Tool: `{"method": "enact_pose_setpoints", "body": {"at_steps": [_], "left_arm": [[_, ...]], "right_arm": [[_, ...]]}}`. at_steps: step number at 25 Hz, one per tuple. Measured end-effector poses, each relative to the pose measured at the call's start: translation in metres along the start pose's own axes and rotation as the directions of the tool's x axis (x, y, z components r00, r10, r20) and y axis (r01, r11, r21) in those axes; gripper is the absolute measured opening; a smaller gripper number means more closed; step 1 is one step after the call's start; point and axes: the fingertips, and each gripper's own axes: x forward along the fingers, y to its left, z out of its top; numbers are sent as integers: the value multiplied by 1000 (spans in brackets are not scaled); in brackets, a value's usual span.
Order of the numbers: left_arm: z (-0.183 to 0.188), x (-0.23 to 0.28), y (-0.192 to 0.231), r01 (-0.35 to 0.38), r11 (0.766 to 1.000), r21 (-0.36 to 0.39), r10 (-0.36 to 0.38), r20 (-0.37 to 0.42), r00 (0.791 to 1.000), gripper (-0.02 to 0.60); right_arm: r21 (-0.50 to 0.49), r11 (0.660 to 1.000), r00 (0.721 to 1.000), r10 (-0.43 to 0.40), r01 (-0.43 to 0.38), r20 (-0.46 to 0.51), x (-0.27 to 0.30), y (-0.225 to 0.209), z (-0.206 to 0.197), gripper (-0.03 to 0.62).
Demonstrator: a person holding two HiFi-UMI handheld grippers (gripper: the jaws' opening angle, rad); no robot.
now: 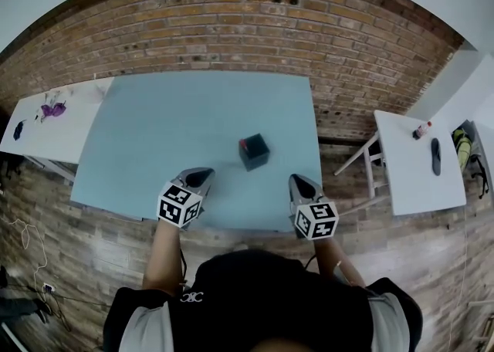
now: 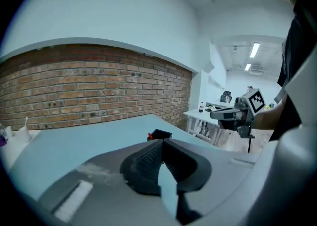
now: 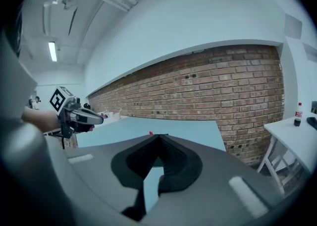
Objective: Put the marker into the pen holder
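The marker (image 1: 243,143) stands in the small black square pen holder (image 1: 255,154) on the pale blue tabletop (image 1: 170,126), only its red end showing at the holder's ten o'clock corner; it is probably light, stiff and smooth, so a grip would have to pinch that end squarely. The left gripper (image 1: 201,178) at the holder's seven o'clock and the right gripper (image 1: 300,182) at its four o'clock both hold their jaws closed on nothing.
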Motion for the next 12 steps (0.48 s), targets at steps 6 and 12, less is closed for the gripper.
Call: {"method": "enact_pose_setpoints", "body": {"at_steps": [6, 12], "left_arm": [[4, 0, -3, -11, 998, 63, 12, -7, 1000, 5], [5, 12, -11, 17, 999, 46, -16, -12, 1000, 5]], "right_arm": [[-29, 999, 999, 30, -30, 18, 2, 11, 8, 3], [-15, 1000, 1000, 10, -10, -9, -2, 1, -4, 3]]}}
